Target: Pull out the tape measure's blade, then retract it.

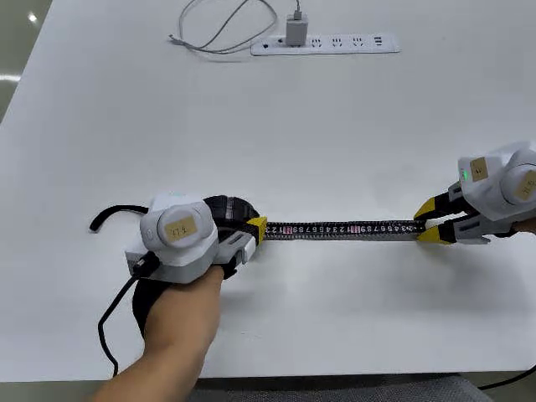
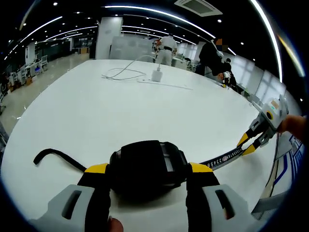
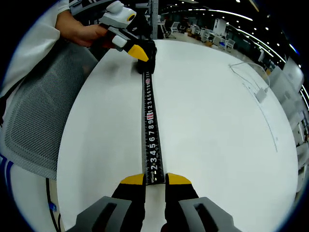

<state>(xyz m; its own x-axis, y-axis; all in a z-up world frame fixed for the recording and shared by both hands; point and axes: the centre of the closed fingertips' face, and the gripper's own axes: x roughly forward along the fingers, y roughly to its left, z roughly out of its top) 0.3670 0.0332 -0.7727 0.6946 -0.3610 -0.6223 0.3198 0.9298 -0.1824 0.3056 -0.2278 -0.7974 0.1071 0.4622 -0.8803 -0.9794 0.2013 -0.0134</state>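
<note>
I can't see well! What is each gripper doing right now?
Left gripper: shut on the tape measure.
Right gripper: shut on the blade.

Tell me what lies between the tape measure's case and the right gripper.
Just the pulled-out blade, stretched across the white table from the case to the right gripper; head view and right gripper view show it.

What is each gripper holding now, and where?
The left gripper clamps the tape measure case by its sides; the right gripper pinches the blade at its free end.
</note>
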